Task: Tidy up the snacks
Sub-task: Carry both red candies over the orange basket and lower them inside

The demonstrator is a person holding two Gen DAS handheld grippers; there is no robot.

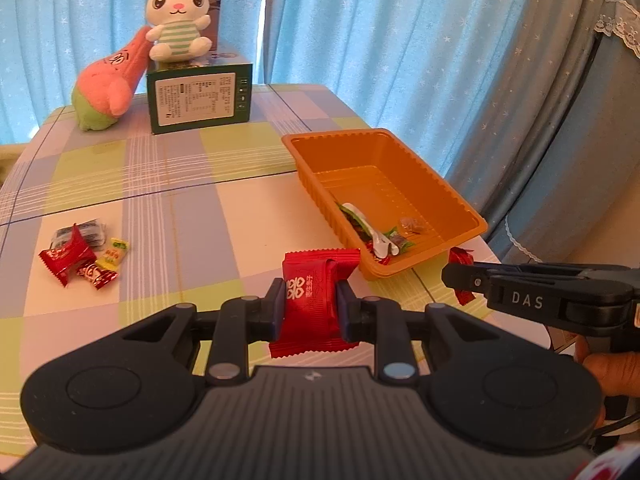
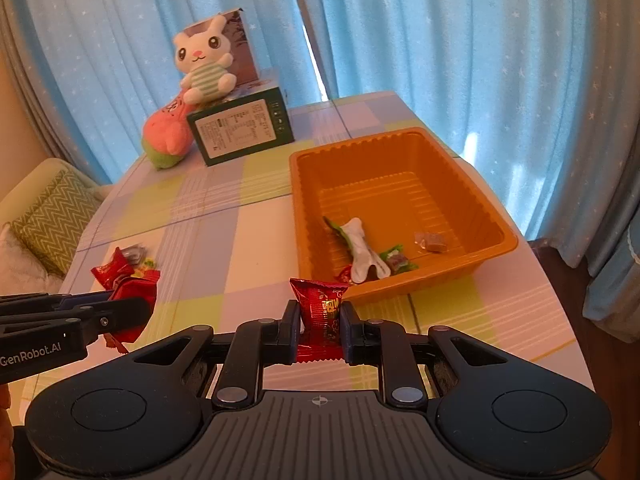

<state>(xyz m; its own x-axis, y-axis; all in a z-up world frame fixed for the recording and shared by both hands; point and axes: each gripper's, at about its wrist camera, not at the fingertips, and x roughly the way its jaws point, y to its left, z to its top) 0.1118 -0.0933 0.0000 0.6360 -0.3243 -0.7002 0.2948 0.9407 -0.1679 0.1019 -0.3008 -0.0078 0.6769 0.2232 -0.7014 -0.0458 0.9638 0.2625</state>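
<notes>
My left gripper [image 1: 307,307] is shut on a red snack packet [image 1: 316,300], held above the table just left of the orange tray [image 1: 384,148]. My right gripper [image 2: 320,322] is shut on a smaller red candy packet [image 2: 322,312] in front of the tray's [image 2: 298,208] near edge. The tray holds several snacks, among them a white bone-shaped one [image 2: 366,254] and a small brown candy [image 2: 432,242]. A pile of loose snacks [image 1: 82,256] lies on the table at the left. Each gripper shows in the other's view, the right [image 1: 460,280] and the left [image 2: 132,312].
A green box [image 1: 200,96] with a white bunny plush [image 1: 178,16] on it and a pink plush [image 1: 110,84] beside it stand at the table's far end. Blue curtains hang behind. A sofa cushion [image 2: 52,216] lies left of the table.
</notes>
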